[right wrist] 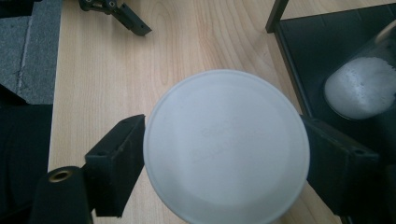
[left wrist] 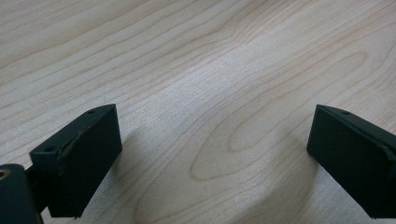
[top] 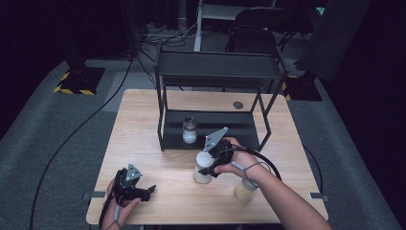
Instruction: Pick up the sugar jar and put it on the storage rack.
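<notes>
the right hand-held gripper (right wrist: pixel 224 154) sits over a white-lidded jar (right wrist: pixel 226 147) standing on the desk (top: pixel 158 191) just in front of the black shelf rack (top: pixel 210 72), its two pads touching the lid's rim on either side, so it looks clamped on the lid. the left hand-held gripper (left wrist: pixel 212 154) rests near the desk's front edge with its jaws wide apart and nothing between them. a second jar (top: pixel 189 130) of white powder stands on the rack's lower shelf, and a jar of pale yellow contents (top: pixel 245 190) stands by the right forearm. the grip is on a smooth round lid only: if lifted it may slip or pop off, and the jar could tip and knock the rack frame.
</notes>
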`<state>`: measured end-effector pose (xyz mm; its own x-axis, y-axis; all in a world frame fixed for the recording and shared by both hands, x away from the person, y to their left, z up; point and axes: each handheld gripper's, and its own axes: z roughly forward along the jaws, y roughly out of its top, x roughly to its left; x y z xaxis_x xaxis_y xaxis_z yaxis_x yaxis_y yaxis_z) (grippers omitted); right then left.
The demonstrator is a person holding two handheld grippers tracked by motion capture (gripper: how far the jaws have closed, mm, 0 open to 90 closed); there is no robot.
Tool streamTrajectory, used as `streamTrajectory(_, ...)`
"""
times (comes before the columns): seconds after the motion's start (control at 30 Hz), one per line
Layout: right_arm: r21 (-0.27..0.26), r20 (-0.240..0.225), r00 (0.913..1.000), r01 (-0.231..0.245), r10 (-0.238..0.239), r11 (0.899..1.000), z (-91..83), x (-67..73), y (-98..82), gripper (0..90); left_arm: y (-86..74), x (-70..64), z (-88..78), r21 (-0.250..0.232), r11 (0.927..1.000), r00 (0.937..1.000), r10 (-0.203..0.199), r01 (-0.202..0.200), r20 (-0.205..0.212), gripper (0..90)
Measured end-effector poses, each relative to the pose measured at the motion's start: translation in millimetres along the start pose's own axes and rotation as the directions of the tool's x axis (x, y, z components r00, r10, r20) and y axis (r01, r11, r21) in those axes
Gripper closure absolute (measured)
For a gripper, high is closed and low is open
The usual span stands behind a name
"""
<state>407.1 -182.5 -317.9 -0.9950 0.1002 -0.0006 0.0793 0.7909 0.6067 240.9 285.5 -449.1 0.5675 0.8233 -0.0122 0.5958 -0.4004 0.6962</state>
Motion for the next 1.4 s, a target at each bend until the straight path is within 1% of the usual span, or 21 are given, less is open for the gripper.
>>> streamTrajectory(0.1,0.011,-0.004,1.0,0.009,-0.009,1.0,1.3,-0.3,1.8,25.9,0.0,0.1,0.0,0.0,1.0,1.0,0.0,0.0,0.001,3.1)
streamTrajectory(0.17,0.012,-0.009,0.9999,0.005,-0.005,1.0,2.1,-1.2,1.9,26.8,-0.1,0.1,0.0,-0.001,1.0,1.0,0.0,0.0,0.001,3.1)
streamTrajectory(0.3,0.011,-0.005,1.0,0.003,-0.003,1.0,1.8,-1.4,1.2,33.0,0.0,0.0,0.0,0.0,1.0,1.0,0.0,0.0,0.0,3.1)
streamTrajectory(0.37,0.008,-0.006,1.0,0.001,-0.001,1.0,1.6,-2.0,0.5,33.2,0.0,0.1,0.0,0.0,1.0,1.0,0.0,0.0,0.0,3.1)
streamTrajectory(0.8,0.044,0.003,0.9999,0.009,-0.01,0.999,-1.6,-2.2,8.1,33.7,0.0,0.1,0.0,0.0,1.0,1.0,0.0,0.0,0.001,3.1)
streamTrajectory(0.83,0.042,0.004,1.0,0.002,-0.002,0.999,-3.1,-2.9,8.3,33.7,0.0,0.1,0.0,0.0,1.0,1.0,0.0,0.0,0.001,3.1)
streamTrajectory(1.07,0.023,0.013,0.9998,-0.011,0.011,1.0,-17.4,-7.0,10.1,33.7,0.0,0.1,0.0,0.0,1.0,1.0,0.0,0.0,0.001,3.1)
streamTrajectory(1.13,0.024,0.015,0.9998,-0.011,0.01,1.0,-21.2,-8.0,11.8,33.7,0.0,0.1,0.0,0.0,1.0,1.0,0.0,0.0,0.0,3.1)
streamTrajectory(1.3,0.033,0.035,0.9993,-0.01,0.008,0.999,-31.1,-9.3,18.4,33.8,0.0,0.1,0.0,0.0,1.0,1.0,0.0,0.0,0.0,3.1)
streamTrajectory(1.4,0.026,0.042,0.9991,-0.009,0.008,1.0,-36.6,-11.4,20.6,33.8,0.0,0.1,0.0,0.0,1.0,1.0,0.0,0.0,0.0,3.1)
